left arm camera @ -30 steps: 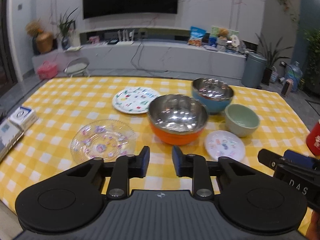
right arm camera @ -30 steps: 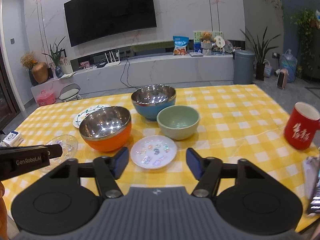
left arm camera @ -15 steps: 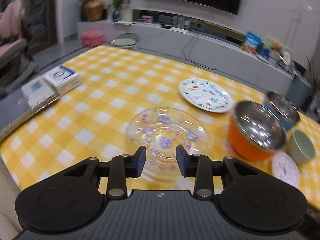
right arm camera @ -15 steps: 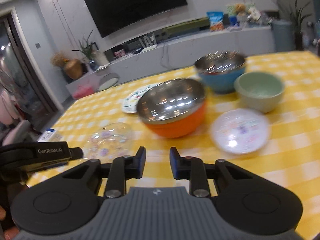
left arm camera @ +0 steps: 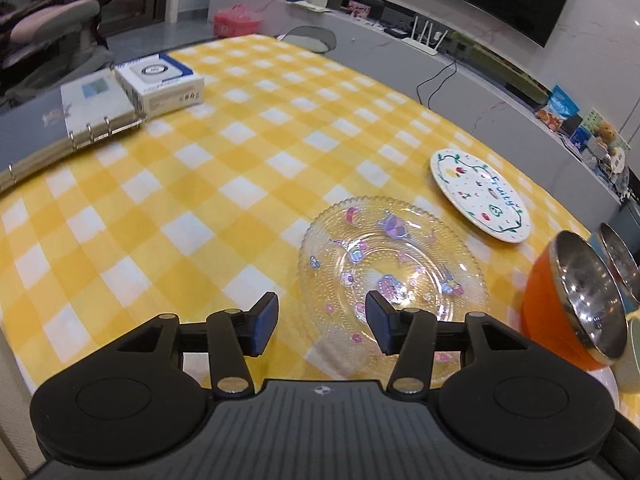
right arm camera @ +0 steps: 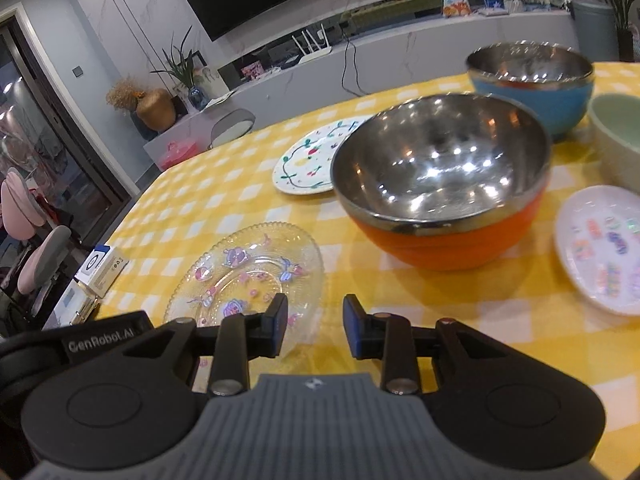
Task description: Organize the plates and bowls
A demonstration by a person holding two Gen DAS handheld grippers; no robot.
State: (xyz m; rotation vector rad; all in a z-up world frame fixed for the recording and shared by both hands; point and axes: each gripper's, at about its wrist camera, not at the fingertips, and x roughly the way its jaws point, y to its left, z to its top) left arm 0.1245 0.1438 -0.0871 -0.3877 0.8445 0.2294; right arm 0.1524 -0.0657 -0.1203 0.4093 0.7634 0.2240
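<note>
We see the left gripper point(left arm camera: 322, 326) with its jaws apart, hovering at the near left rim of the clear glass plate point(left arm camera: 394, 264) on the yellow-checked desk point(left arm camera: 200, 200). The right gripper point(right arm camera: 314, 326), jaws also apart and holding nothing, hangs just beside that plate's near right edge. Right of the plate stands the orange bowl point(right arm camera: 444, 188); the white fruit plate point(left arm camera: 480, 196) lies beyond, the blue bowl point(right arm camera: 532, 80) farther right.
</note>
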